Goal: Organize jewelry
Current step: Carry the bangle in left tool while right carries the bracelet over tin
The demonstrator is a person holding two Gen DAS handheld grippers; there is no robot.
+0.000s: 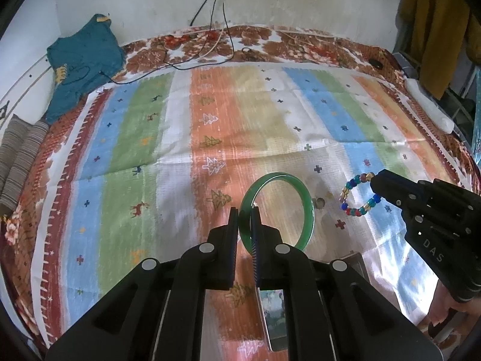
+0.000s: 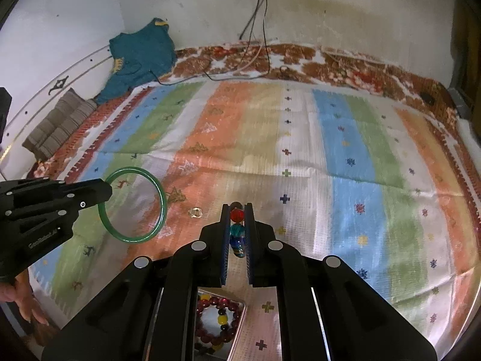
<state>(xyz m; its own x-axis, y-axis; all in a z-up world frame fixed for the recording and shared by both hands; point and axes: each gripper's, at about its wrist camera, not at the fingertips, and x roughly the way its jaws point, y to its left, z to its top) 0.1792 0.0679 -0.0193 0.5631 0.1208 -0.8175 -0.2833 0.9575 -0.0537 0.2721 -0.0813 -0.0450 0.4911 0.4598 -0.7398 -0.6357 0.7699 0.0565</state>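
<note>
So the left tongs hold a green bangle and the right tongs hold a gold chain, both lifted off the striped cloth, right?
Not quite. The right tongs hold a multicoloured bead bracelet, not a gold chain; the left wrist view shows it best. The left tongs do hold the green bangle, above the striped cloth.

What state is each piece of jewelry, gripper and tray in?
Bangle: held off the cloth by left gripper.
Beaded bracelet: held off the cloth by right gripper.
Ring: lying on the cloth.
Tray: holds a dark bead bracelet.
</note>
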